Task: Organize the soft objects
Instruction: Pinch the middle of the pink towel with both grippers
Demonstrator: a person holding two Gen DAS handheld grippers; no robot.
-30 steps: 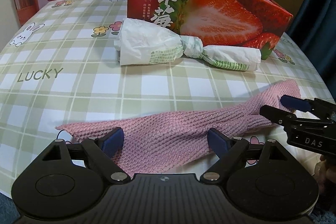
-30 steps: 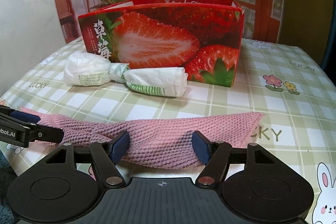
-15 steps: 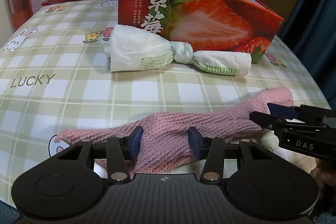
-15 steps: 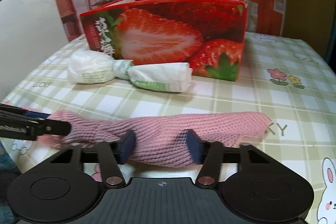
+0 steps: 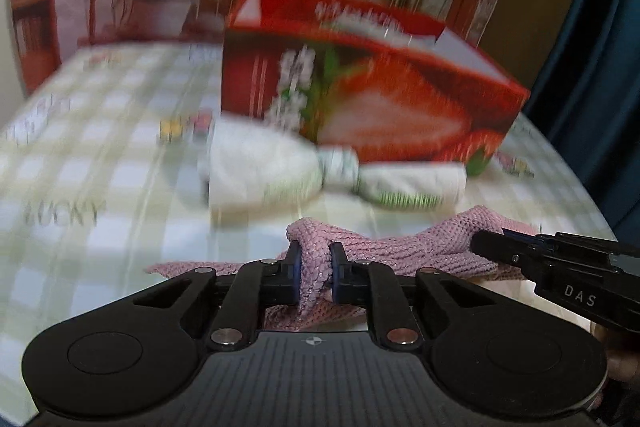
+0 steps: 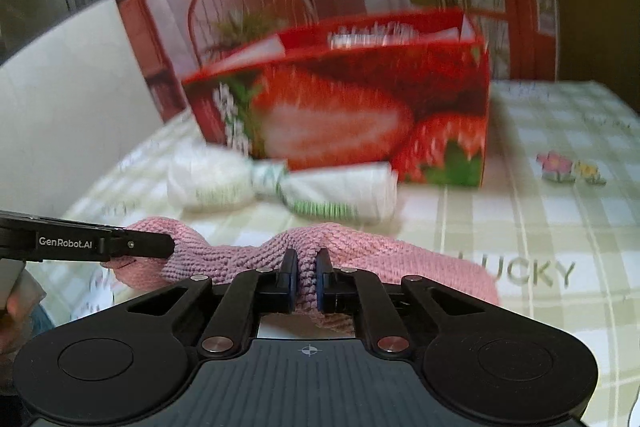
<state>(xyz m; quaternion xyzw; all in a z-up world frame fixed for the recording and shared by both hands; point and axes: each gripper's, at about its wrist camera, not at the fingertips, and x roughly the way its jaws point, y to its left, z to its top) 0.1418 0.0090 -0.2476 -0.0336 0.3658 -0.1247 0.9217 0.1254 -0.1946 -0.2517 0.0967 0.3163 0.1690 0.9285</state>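
Note:
A pink knitted cloth lies stretched along the near edge of the checked table. My left gripper is shut on a bunched fold near its left end, and the fabric rises between the pads. My right gripper is shut on a fold of the same pink cloth further right. Each gripper shows in the other's view: the right one at the cloth's right end, the left one at its left end. Behind the cloth lies a knotted white plastic bag, also seen from the right.
A red open-topped strawberry box stands behind the bag, also in the right wrist view. The green-checked tablecloth stretches right of it. A potted plant and a chair stand beyond the table. A person's hand shows at the right edge.
Both grippers have closed from wide open onto the pink cloth, bunching it into folds. The left gripper has risen a little, lifting its fold; both views now blur with motion.

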